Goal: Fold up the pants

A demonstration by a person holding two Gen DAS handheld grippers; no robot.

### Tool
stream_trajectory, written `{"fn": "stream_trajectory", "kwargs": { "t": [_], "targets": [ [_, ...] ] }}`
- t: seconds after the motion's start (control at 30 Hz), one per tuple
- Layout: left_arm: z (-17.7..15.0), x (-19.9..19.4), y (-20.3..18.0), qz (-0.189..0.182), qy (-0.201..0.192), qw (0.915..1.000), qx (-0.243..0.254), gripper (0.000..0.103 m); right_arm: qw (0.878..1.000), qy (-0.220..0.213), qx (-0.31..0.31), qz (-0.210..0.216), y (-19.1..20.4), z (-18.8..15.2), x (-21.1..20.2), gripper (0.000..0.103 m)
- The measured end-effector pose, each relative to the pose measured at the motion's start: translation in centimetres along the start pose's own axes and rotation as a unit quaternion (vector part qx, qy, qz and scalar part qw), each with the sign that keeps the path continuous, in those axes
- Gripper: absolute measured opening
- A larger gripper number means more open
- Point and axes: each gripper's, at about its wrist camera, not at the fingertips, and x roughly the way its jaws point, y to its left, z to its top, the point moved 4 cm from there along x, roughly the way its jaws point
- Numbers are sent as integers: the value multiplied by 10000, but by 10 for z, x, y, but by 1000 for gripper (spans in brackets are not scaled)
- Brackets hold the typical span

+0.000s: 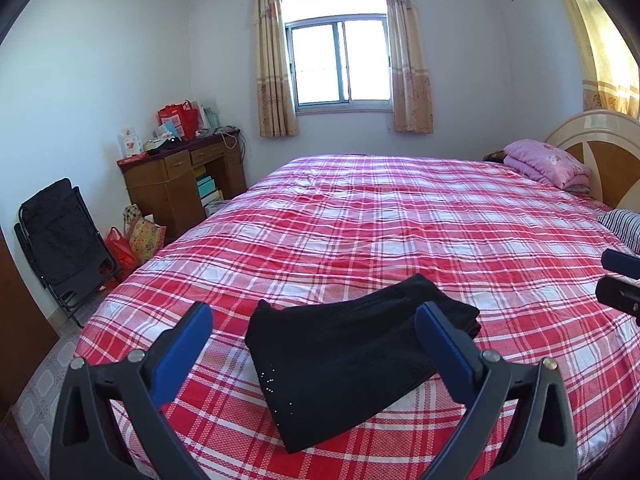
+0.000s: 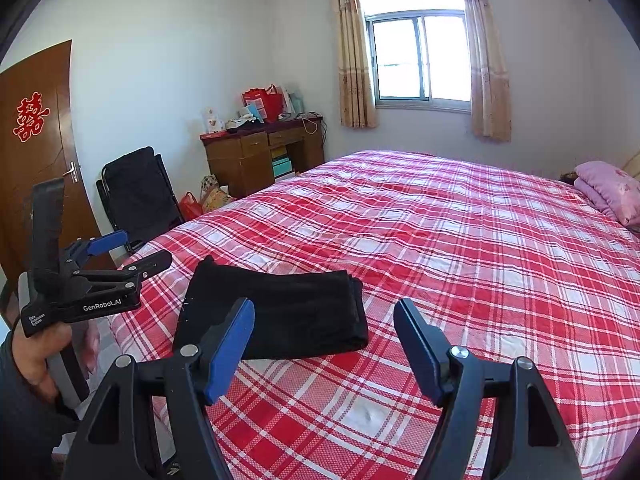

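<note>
Pants (image 1: 352,356) folded black on plaid bed (image 1: 400,216) near edge, fold layers indistinct, left gripper (image 1: 316,344) and right gripper (image 2: 324,340) fingers apart, empty, headboard (image 1: 600,148) cut off, desk (image 1: 180,176) by window (image 1: 340,64).

Folded black fabric pants (image 1: 344,356) lie near the front edge of the red-and-white plaid bedspread (image 1: 400,232). The left gripper (image 1: 314,340), blue-padded with black arms, hovers above them, jaws spread wide and empty. A folded pink quilt (image 1: 546,162) rests at the far right corner.
</note>
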Motion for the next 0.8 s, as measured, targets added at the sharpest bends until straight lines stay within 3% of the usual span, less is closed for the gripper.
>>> {"fn": "stream_trajectory", "kwargs": {
  "t": [0.53, 0.8],
  "targets": [
    [-6, 10, 10, 143, 214, 9993, -267, 103, 10000, 25, -83, -2, 4, -4, 2, 74],
    [-5, 7, 9, 56, 51, 9997, -238, 103, 9999, 55, -94, 23, 6, -5, 3, 74]
  ]
}}
